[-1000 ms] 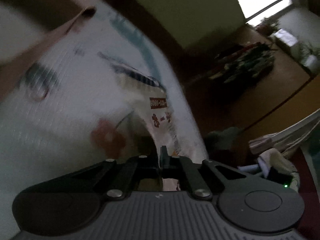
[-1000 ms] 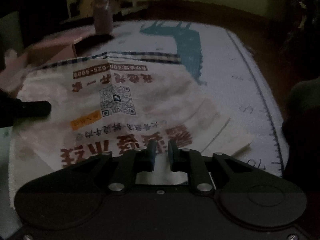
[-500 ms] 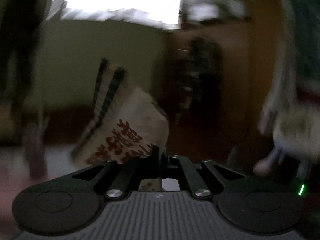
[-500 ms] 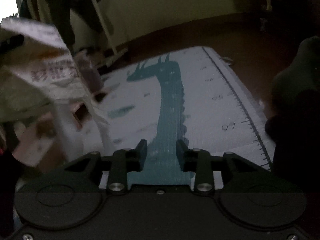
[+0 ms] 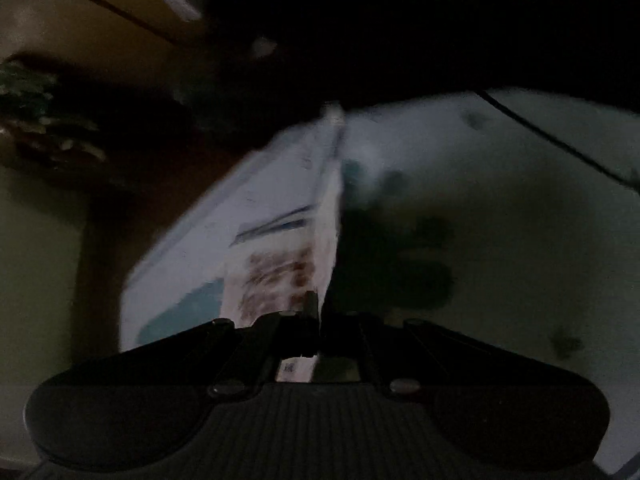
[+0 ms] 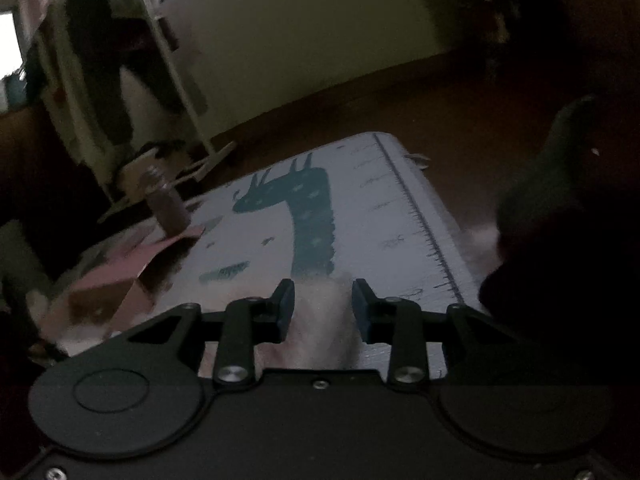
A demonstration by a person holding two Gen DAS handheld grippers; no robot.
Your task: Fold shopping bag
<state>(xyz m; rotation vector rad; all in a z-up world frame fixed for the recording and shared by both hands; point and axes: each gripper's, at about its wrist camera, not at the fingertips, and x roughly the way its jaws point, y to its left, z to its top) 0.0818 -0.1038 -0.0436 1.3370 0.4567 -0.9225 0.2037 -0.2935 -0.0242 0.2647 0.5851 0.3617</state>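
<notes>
Shopping bag [image 5: 280, 256] hung edge-on from left tongs [image 5: 316, 300], pinched tight on its rim, above giraffe play mat [image 6: 360, 216]. Right tongs [image 6: 323, 304] stood partly parted, pale blurred bag fabric between pads, contact unclear. Cardboard box [image 6: 116, 280] lay on mat, left.

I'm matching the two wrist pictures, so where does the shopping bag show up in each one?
Left wrist: the shopping bag rises from bottom centre, pinched in the shut left gripper.
Right wrist: a pale blurred fold, probably the bag, lies at bottom centre between the right gripper fingers; its jaws have just been opening.
Shared landmark: the white play mat with teal print.
</notes>
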